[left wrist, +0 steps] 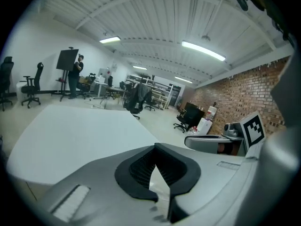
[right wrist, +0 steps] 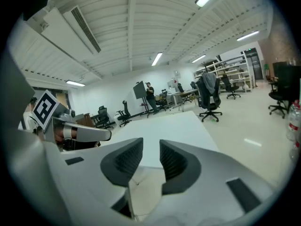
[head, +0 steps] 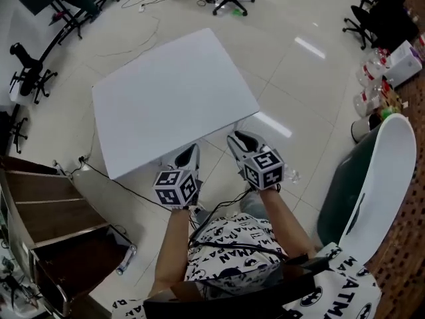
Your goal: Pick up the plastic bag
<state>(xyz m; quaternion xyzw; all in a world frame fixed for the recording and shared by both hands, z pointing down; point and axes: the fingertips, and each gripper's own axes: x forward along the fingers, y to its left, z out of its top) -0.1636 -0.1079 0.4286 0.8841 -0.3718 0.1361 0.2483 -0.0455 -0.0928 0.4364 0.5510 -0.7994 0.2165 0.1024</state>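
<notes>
R gripper (right wrist: 151, 149) jaws spread, nothing between; L gripper (left wrist: 155, 147) pressed together, empty. White table (head: 166, 92) lies just ahead of both, bare. No plastic bag in any view. I'd look round for it first & keep R spread.

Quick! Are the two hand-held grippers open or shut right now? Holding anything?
The left hand-held gripper: shut, jaw tips together, holding nothing.
The right hand-held gripper: open, nothing between its jaws.
</notes>
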